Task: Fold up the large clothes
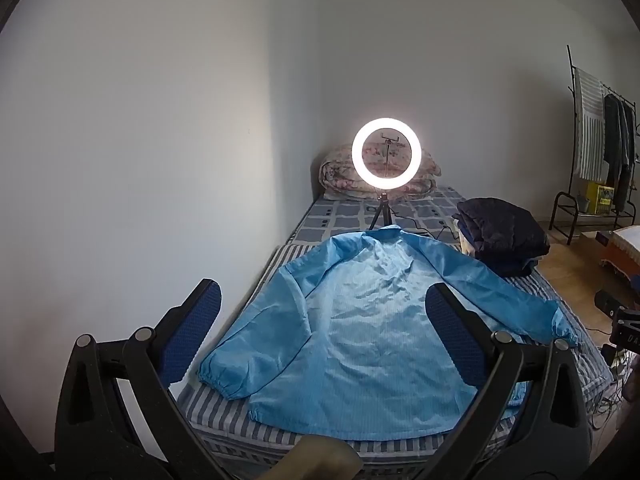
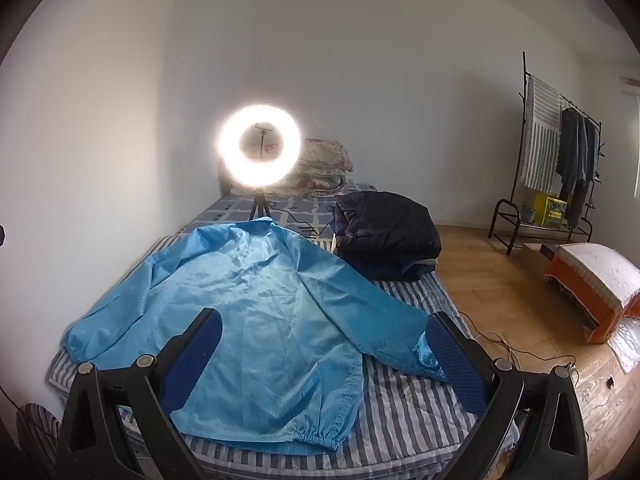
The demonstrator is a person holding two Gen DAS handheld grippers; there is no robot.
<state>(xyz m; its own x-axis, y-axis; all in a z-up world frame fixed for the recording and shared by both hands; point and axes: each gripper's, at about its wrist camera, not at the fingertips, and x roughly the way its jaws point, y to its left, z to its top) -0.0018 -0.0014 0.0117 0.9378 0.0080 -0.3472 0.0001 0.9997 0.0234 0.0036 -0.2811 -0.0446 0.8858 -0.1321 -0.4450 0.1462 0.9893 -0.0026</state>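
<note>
Blue jacket (image 1: 360, 316) flat on bed (image 1: 224, 412), collar toward ring light (image 1: 386, 159); long axis lengthwise. Left hand-held gripper (image 1: 324, 336) and right hand-held gripper (image 2: 324, 344) spread wide, holding nothing.

A home bedroom is shown. A bed (image 2: 400, 400) w/ striped sheet is set against a plain white wall; a folded floral quilt (image 2: 324, 172) is seen at 12 o'clock. A clothes rack (image 2: 560, 168) w/ hung garments is placed at 2 o'clock, on wood flooring (image 2: 500, 280).
</note>
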